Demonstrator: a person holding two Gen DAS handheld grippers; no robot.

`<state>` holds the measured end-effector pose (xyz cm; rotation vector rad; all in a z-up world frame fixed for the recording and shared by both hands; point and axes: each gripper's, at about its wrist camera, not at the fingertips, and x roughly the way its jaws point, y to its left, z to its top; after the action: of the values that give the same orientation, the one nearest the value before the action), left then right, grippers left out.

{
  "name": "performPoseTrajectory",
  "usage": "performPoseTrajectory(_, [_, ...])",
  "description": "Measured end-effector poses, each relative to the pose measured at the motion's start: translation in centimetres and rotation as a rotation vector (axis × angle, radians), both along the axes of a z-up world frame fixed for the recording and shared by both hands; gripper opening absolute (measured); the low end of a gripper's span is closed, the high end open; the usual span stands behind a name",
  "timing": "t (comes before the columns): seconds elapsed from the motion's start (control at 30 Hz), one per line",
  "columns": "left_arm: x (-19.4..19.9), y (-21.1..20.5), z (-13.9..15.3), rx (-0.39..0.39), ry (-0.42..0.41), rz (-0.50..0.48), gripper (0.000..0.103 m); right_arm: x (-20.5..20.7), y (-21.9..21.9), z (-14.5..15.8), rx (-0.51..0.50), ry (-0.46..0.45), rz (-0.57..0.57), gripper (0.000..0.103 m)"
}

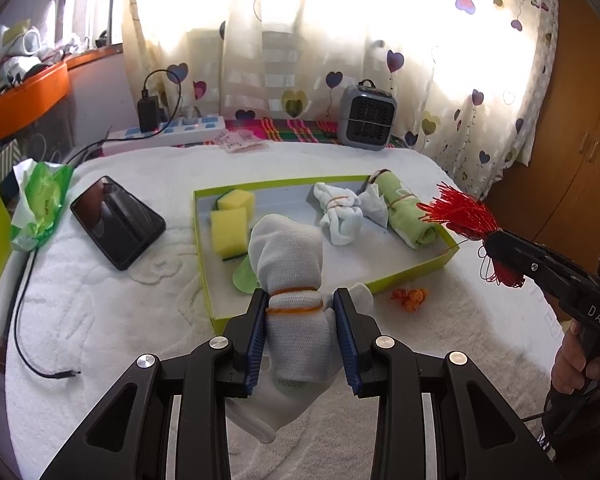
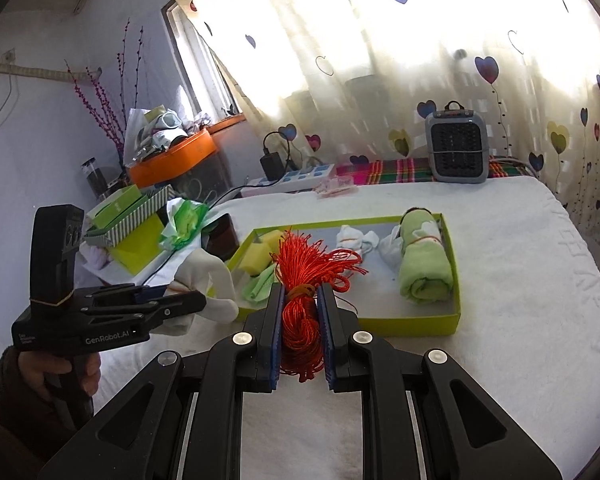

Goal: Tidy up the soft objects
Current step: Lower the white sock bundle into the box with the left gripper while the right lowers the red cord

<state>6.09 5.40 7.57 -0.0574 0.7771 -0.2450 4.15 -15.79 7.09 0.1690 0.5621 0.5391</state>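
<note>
My left gripper is shut on a white sock bundle tied with orange rubber bands, held over the near edge of the green tray. My right gripper is shut on a red tassel, held in front of the tray; it shows at the right of the left wrist view. In the tray lie two yellow sponges, a white tied cloth, a rolled green towel and a small green cloth.
A black phone and a green tissue pack lie left of the tray on the white towel. A small orange item lies by the tray's near right side. A power strip and a grey heater stand at the back.
</note>
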Motion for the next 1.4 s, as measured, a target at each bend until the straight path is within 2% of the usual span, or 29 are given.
performPoseTrajectory(0.5, [3.2, -0.5, 0.3, 0.007, -0.019, 0.01, 0.031, 3.2, 0.6, -0.6, -0.075, -0.007, -0.043, 0.017])
performPoseTrajectory(1.0, [6.3, -1.4, -0.9, 0.029, -0.009, 0.024, 0.031, 6.2, 0.8, -1.4, -0.139, -0.009, -0.097, 0.017])
performPoseTrajectory(1.4, [9.0, -1.9, -1.8, -0.01, 0.006, 0.039, 0.031, 8.8, 1.0, -2.1, -0.161, 0.006, -0.129, 0.017])
